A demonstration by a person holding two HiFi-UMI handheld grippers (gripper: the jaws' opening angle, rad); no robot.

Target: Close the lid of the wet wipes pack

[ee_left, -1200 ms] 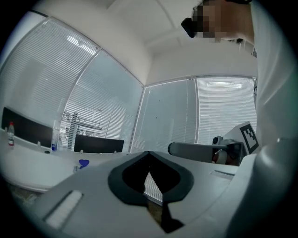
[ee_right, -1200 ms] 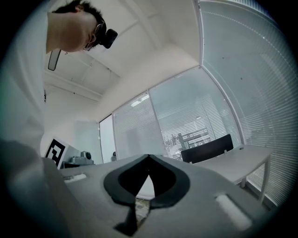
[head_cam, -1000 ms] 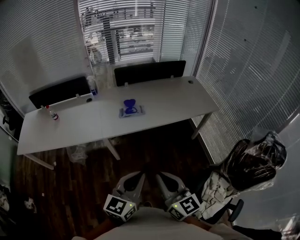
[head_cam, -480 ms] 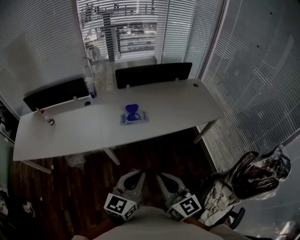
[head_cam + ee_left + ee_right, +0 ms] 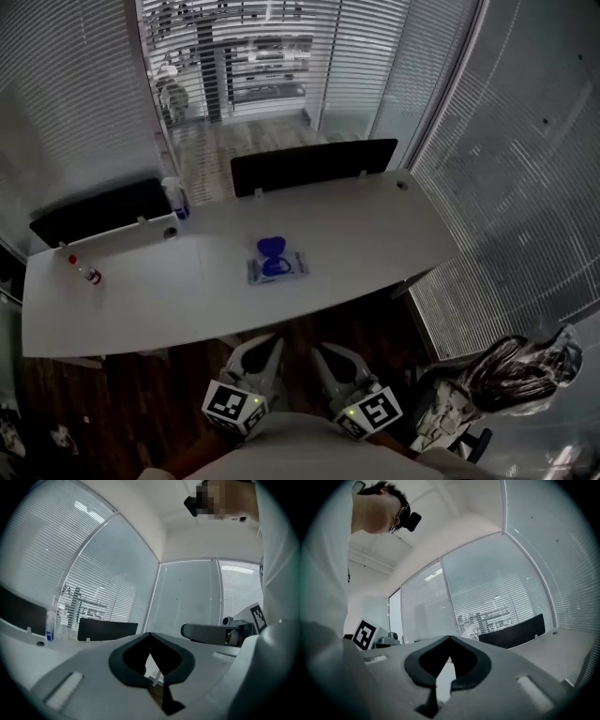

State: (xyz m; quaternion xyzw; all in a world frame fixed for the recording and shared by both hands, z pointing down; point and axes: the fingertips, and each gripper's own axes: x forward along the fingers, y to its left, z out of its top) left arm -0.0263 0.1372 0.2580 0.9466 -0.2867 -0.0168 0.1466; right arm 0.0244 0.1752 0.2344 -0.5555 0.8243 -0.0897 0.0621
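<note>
The wet wipes pack [image 5: 277, 267] lies flat near the middle of the white table [image 5: 375, 234], its blue lid [image 5: 272, 251] standing open. Both grippers hang low in the head view, close to my body and short of the table's near edge. My left gripper [image 5: 272, 342] and my right gripper [image 5: 321, 350] point toward the table, each with its jaws together and nothing between them. In the left gripper view the left gripper [image 5: 150, 634] has its tips meeting, and in the right gripper view so does the right gripper [image 5: 450, 638]. Neither of those views shows the pack.
A spray bottle [image 5: 174, 198] and a small red-capped bottle [image 5: 83, 272] stand at the table's left. Black panels [image 5: 314, 165] line its far edge. An office chair with a bag [image 5: 511, 375] stands on the dark wood floor at the right. Blinds cover the glass walls.
The table and pack have shifted lower and nearer in the head view as I come toward them. Both grippers stay in the same pose, jaws together.
</note>
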